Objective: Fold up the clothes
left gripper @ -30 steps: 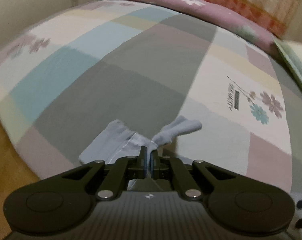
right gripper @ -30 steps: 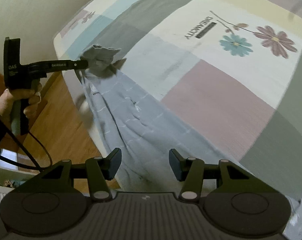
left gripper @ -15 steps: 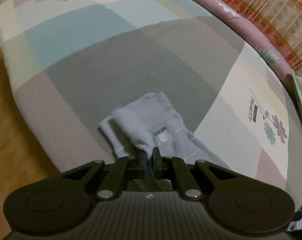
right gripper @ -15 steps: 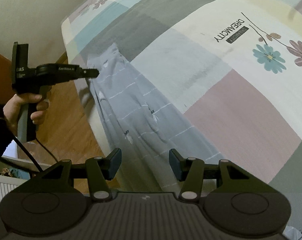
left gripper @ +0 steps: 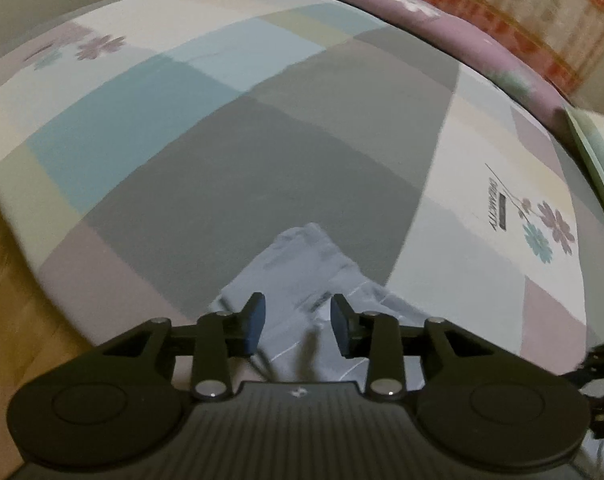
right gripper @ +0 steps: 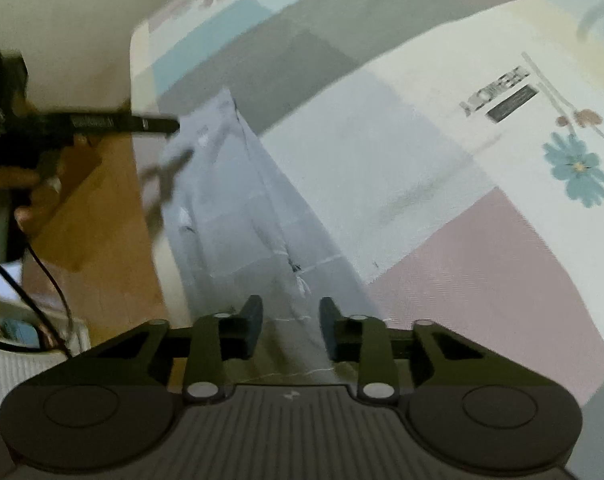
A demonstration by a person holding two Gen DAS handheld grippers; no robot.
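Observation:
A pale blue-grey garment (left gripper: pixel 302 256) with thin white stripes lies stretched in a long strip near the bed's edge (right gripper: pixel 229 200). My left gripper (left gripper: pixel 297 308) hovers over its far end. Its jaws are opening, and the cloth lies flat under the gap, touching neither pad. In the right wrist view the left gripper (right gripper: pixel 169 125) comes in from the left, its tip at the garment's far corner, held by a hand (right gripper: pixel 25 200). My right gripper (right gripper: pixel 287 308) is over the near end. Its jaws are closing with cloth showing between the fingers, and the pads do not press on it.
The bed has a patchwork sheet (left gripper: pixel 302 140) with flower prints (right gripper: pixel 578 172). A pink quilt (left gripper: pixel 462 40) and an orange checked blanket (left gripper: pixel 522 4) lie along the far side. Wooden floor (left gripper: pixel 5 300) borders the bed's left edge. A cable (right gripper: pixel 49 284) hangs from the left tool.
The left gripper lowered the bunched garment end onto the bed and let it go. The garment now lies flat. The right gripper moved in over the near end and its jaws narrowed.

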